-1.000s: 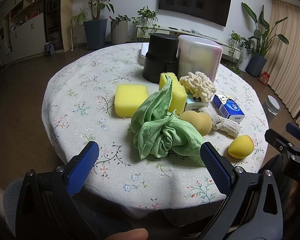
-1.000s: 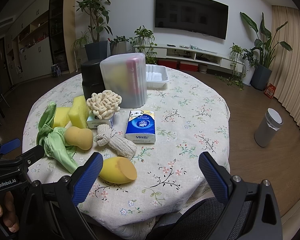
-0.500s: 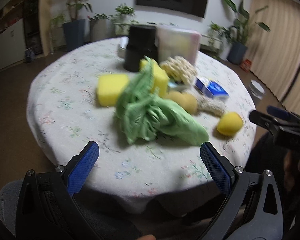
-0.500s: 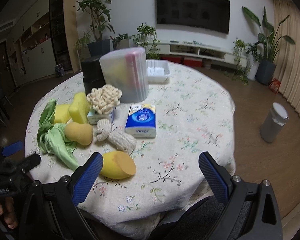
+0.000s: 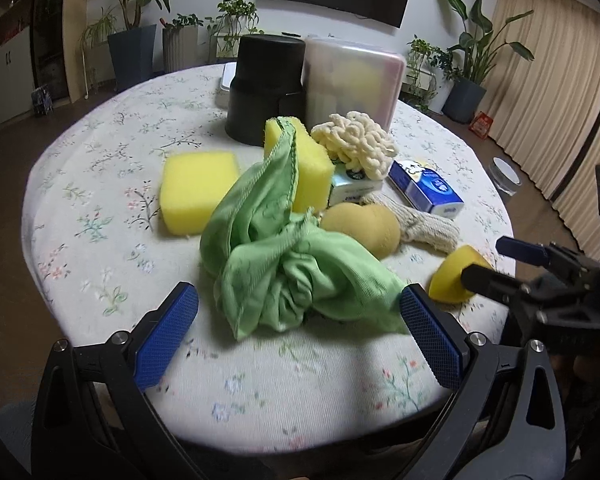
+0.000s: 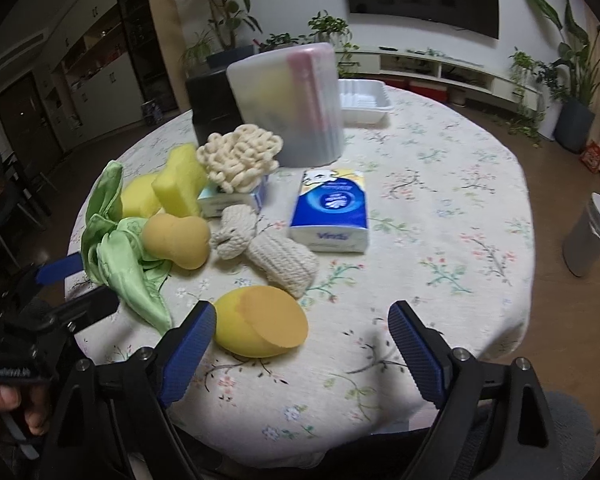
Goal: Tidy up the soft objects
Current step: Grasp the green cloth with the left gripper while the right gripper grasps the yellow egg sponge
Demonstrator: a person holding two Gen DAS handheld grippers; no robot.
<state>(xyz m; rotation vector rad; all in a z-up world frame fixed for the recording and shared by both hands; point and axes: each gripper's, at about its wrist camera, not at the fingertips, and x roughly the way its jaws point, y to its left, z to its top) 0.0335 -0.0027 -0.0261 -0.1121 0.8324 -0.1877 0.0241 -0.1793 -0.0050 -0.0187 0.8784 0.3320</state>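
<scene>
From the left wrist view, the table (image 5: pixel 80 208) and its pile sat larger and nearer than a second earlier, the camera tipped further down. The left gripper (image 5: pixel 300 332) stood spread wide with nothing between its pads, as it had before. The green cloth (image 5: pixel 284 264) lay crumpled just beyond the fingertips, its near fold reaching down between them, untouched. Behind it were a flat sponge (image 5: pixel 198 190), an upright sponge (image 5: pixel 300 164) draped by the cloth, a tan sponge (image 5: pixel 364 228), a knitted roll (image 5: pixel 424 226), a looped cream scrubber (image 5: pixel 356 144) on a small box (image 5: pixel 352 192), and a tissue pack (image 5: pixel 424 188). A black pot (image 5: pixel 266 88) and a frosted bin (image 5: pixel 352 80) stood at the back; yellow and pink shapes showed through the bin's wall, too blurred to name. The right gripper (image 5: pixel 496 260) reached in from the right edge, its dark finger touching or overlapping the egg sponge (image 5: pixel 450 280), which had earlier lain clear of it.

From the right wrist view, the right gripper (image 6: pixel 300 340) had just been closing a little, yet its jaws stood well apart and pinched nothing. The egg sponge (image 6: pixel 260 322) now lay between the fingertips, against the left pad, where earlier it sat just beyond it. The white tray (image 6: pixel 364 100) behind the bin (image 6: pixel 288 104) held nothing I could make out. The left gripper (image 6: pixel 76 284) showed at the left edge beside the cloth (image 6: pixel 120 256).
</scene>
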